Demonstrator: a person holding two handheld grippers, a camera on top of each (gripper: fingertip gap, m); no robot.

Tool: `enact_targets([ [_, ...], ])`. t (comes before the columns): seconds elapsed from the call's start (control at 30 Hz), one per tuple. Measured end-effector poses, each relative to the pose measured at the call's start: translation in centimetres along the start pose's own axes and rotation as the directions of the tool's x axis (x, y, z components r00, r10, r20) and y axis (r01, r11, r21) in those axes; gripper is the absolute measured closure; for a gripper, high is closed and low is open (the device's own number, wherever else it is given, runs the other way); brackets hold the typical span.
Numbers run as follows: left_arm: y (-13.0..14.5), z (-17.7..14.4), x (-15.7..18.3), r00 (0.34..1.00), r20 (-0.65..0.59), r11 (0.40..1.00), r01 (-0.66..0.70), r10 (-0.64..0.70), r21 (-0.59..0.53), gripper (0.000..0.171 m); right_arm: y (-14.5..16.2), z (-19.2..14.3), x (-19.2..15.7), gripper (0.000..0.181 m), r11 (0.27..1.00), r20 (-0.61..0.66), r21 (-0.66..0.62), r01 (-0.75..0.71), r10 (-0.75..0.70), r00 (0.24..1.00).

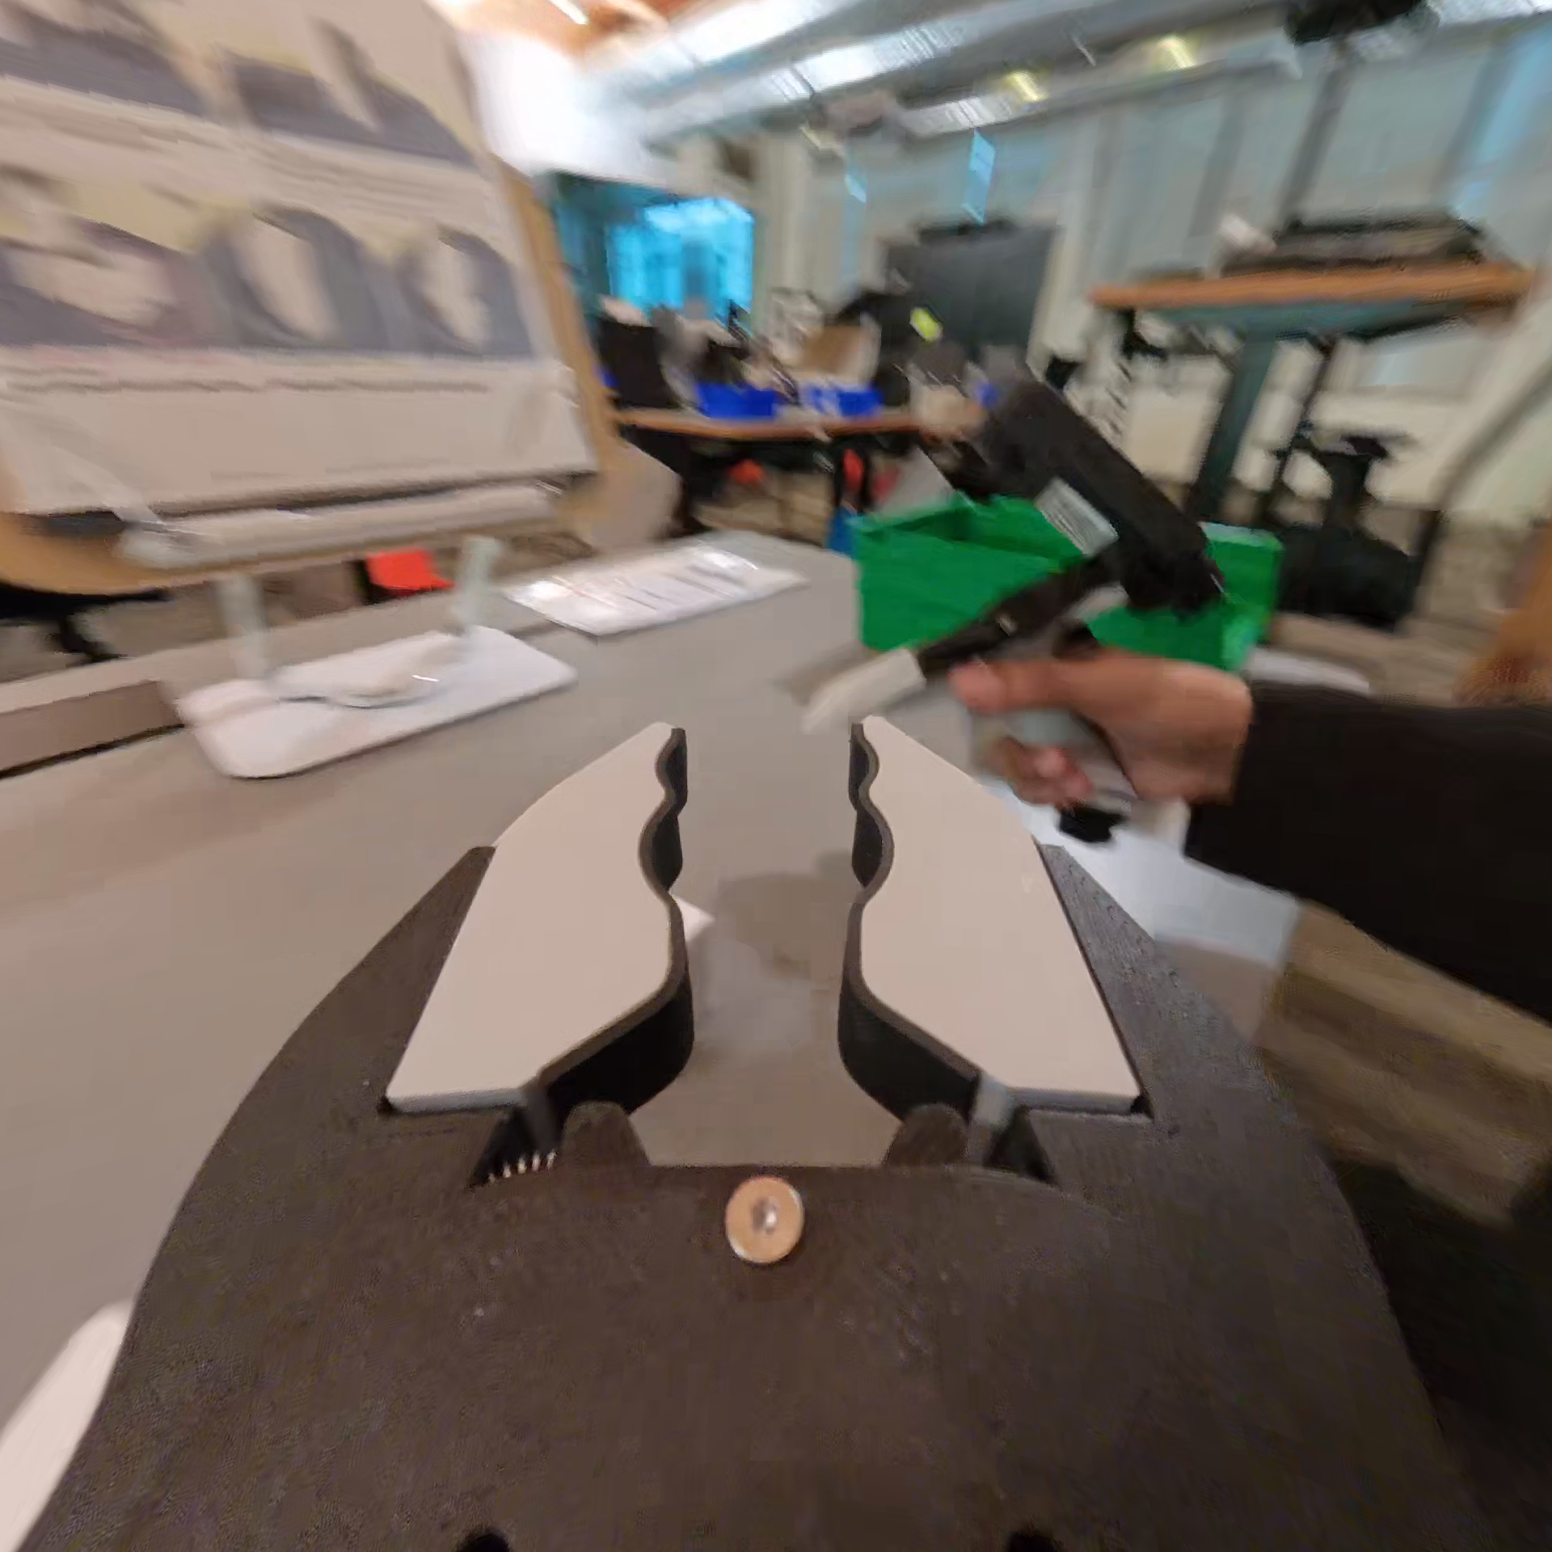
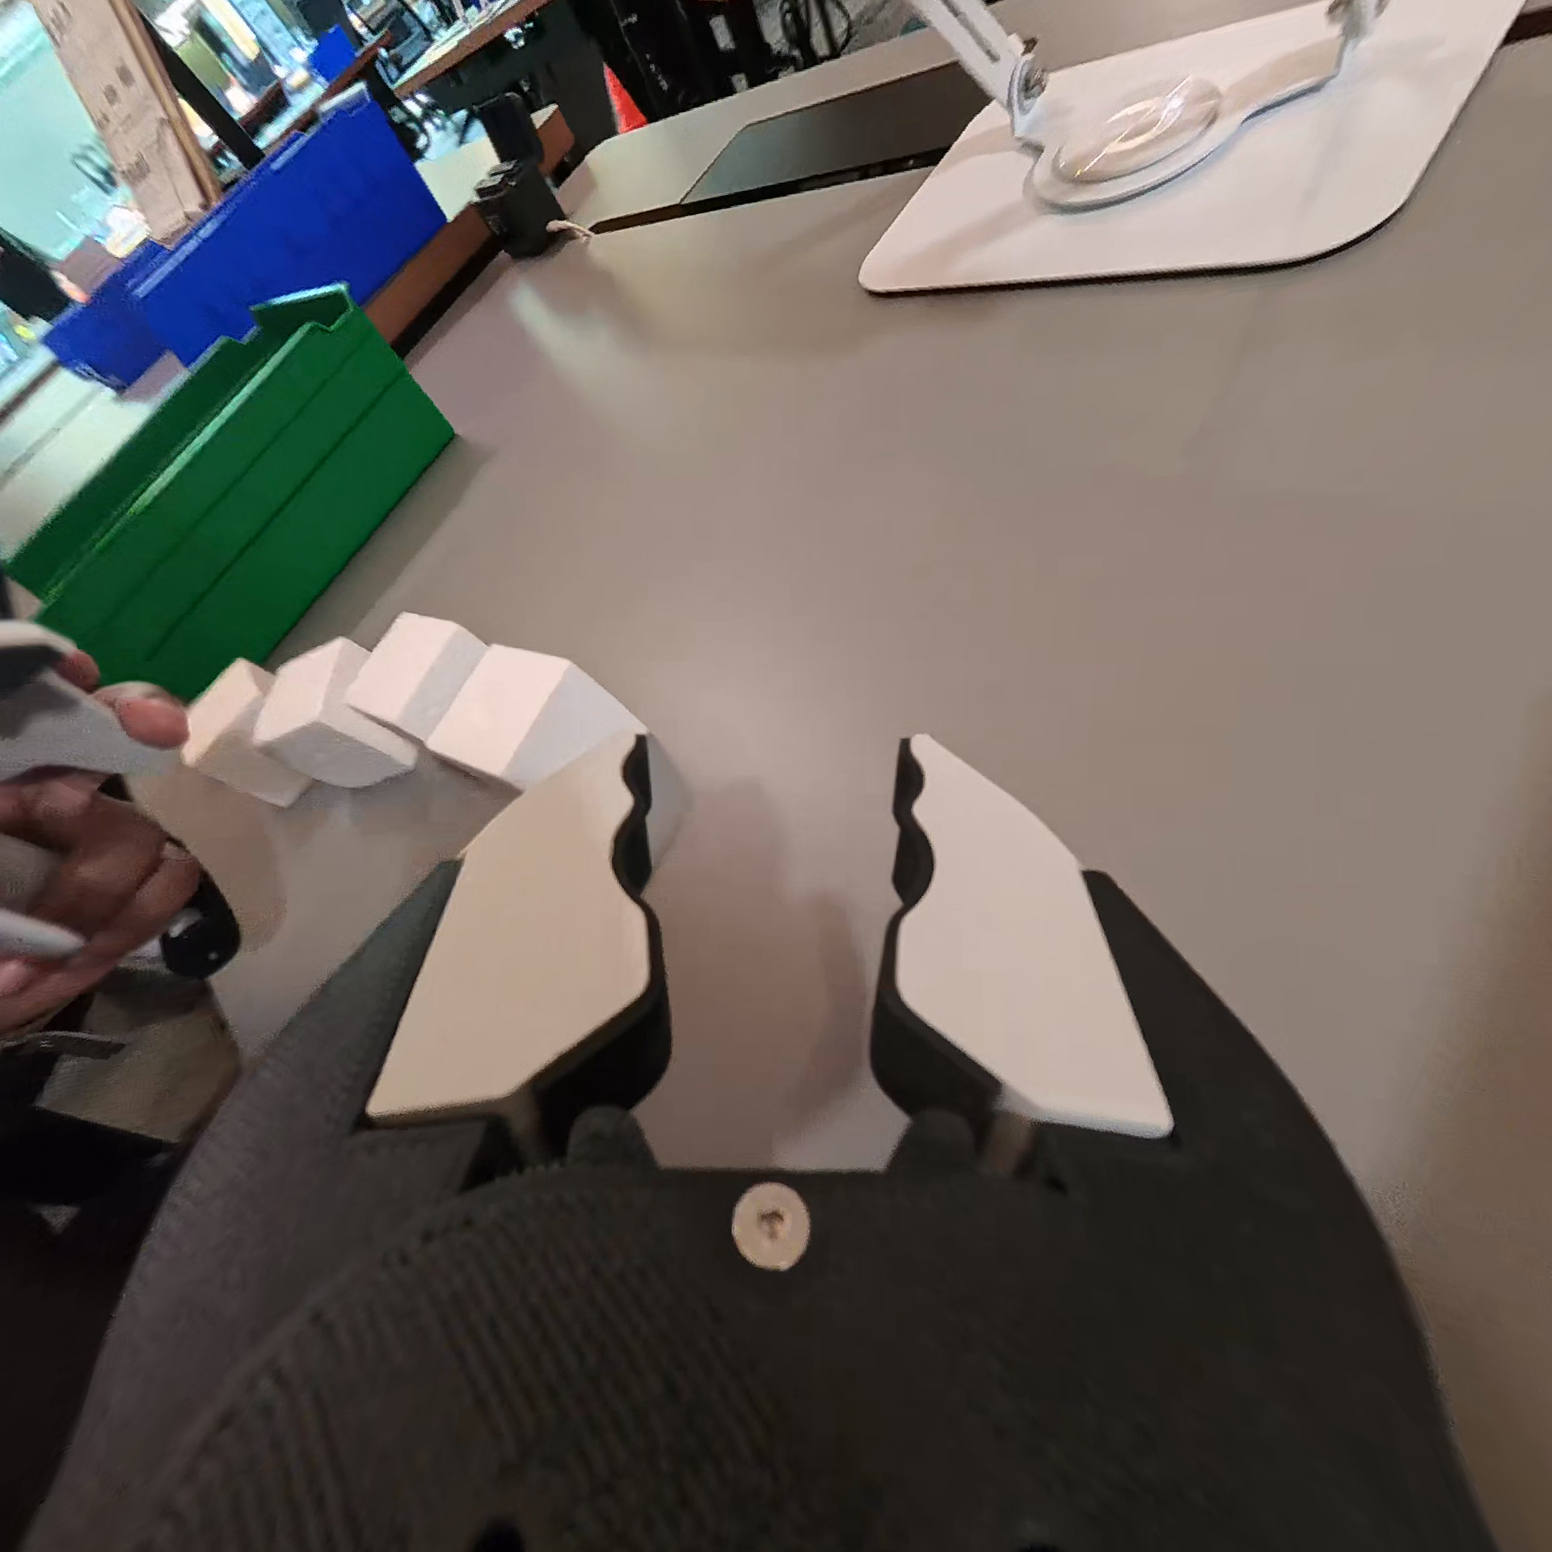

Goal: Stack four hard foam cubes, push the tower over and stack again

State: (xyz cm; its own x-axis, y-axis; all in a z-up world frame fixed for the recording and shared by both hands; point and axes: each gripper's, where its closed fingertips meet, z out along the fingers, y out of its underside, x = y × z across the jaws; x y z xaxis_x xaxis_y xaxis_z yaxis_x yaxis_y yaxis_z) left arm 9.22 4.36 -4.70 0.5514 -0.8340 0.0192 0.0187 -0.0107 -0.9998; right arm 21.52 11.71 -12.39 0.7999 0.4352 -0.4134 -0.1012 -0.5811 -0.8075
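Where jaws gape, white blocks (image 2: 403, 714).

Right wrist view: table (image 2: 924, 504) fills the frame. Row of four blocks (image 2: 403, 714) at centre left, leaning one on the next; the nearest sits just behind the right gripper (image 2: 773, 806) left fingertip (contact unclear). Bin (image 2: 252, 504) behind the blocks, at left edge. Flat stand base (image 2: 1176, 210) at upper right, well apart. A hand (image 2: 84, 907) at lower left, beside the blocks.
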Motion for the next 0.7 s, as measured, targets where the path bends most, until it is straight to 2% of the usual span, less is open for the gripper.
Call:
enact_targets([
  [0.07,2.3,1.7,3.4,0.988,-0.156,0.992,-0.042,0.023,-0.118,0.131,0.4,-1.3,0.9,0.126,0.999,-0.080,0.009,0.052,-0.051,0.996],
  [0.13,3.9,2.9,5.5,0.968,-0.250,0.979,-0.058,0.008,-0.195,0.122,0.7,-2.9,1.2,0.126,0.995,-0.139,0.032,0.095,-0.089,0.986],
  [0.2,4.2,4.0,6.4,0.955,-0.297,0.977,-0.059,-0.005,-0.205,0.118,1.1,-4.4,0.9,0.125,0.993,-0.164,0.071,0.097,-0.084,0.983],
  [0.27,3.7,4.9,6.9,0.946,-0.325,0.982,-0.048,-0.014,-0.184,0.113,1.1,-5.7,0.2,0.127,0.989,-0.123,0.149,0.022,-0.003,0.992],
  [0.33,2.8,5.9,6.5,0.953,-0.301,0.990,-0.011,-0.033,-0.143,0.107,1.2,-6.9,-0.7,0.120,0.976,-0.026,0.210,-0.065,0.072,0.997],
  [0.43,1.4,6.5,5.5,0.961,-0.268,0.996,0.045,-0.064,-0.079,0.105,1.1,-8.0,-0.4,0.113,0.965,-0.003,0.248,-0.090,0.094,0.996],
  [0.57,1.1,6.3,3.0,0.980,-0.185,0.995,0.066,-0.078,-0.069,0.105,3.5,-6.0,-1.6,0.094,0.996,0.035,0.082,0.034,-0.037,0.999],
  [0.7,1.4,5.0,-0.1,0.995,-0.072,0.995,0.057,-0.062,-0.081,0.102,4.0,-2.8,-4.0,0.096,0.968,0.056,0.004,0.252,-0.252,0.966],
])
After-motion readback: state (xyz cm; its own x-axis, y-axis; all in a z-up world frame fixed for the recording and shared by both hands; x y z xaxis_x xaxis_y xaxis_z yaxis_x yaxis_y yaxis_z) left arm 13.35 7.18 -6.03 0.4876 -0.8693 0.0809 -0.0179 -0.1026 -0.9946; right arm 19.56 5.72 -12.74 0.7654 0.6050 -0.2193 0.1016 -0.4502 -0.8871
